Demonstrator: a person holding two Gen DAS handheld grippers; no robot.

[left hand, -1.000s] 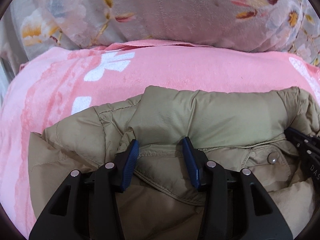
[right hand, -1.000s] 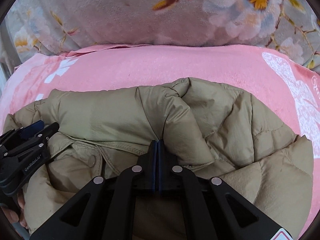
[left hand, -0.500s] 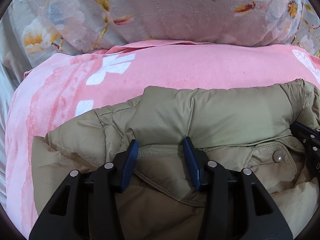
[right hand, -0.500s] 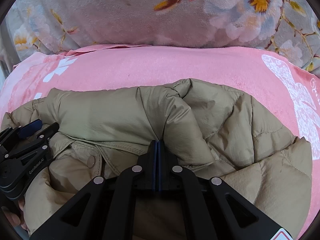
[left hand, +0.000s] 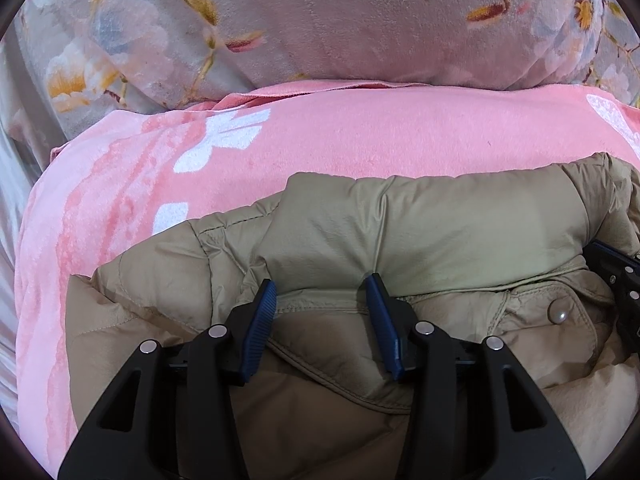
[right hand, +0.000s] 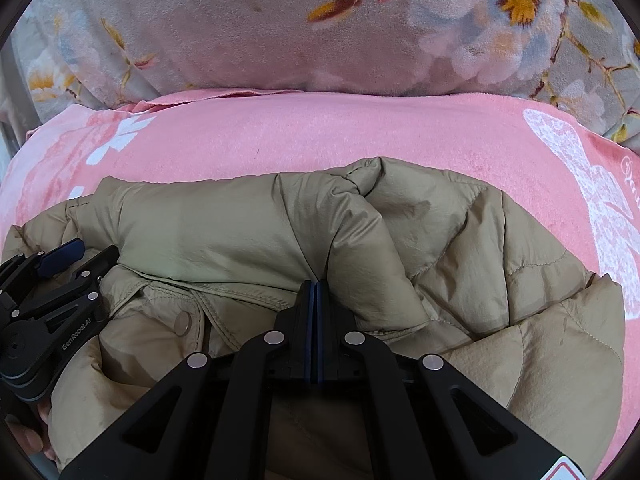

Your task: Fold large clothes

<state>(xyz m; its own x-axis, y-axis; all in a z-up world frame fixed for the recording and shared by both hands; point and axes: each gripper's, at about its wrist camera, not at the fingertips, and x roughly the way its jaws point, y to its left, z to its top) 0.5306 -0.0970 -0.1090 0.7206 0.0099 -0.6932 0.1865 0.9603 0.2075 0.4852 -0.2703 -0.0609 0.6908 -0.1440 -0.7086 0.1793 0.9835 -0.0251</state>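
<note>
Almost nothing has changed over the last second: the padded khaki jacket (left hand: 420,224) still lies bunched on the pink blanket (left hand: 360,132). The left hand-held gripper (left hand: 322,296) stays half open astride the collar seam without pinching it; the right hand-held gripper (right hand: 316,286) stays fully closed at a collar fold, so folding seems paused before a grasp.

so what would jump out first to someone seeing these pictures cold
The puffy khaki jacket lies bunched in the foreground on a bright pink blanket, with a floral grey cushion behind. The left tongs stand open over the jacket's collar seam, near a pearly snap button. The right tongs are shut, their tips at a fold of the jacket.
</note>
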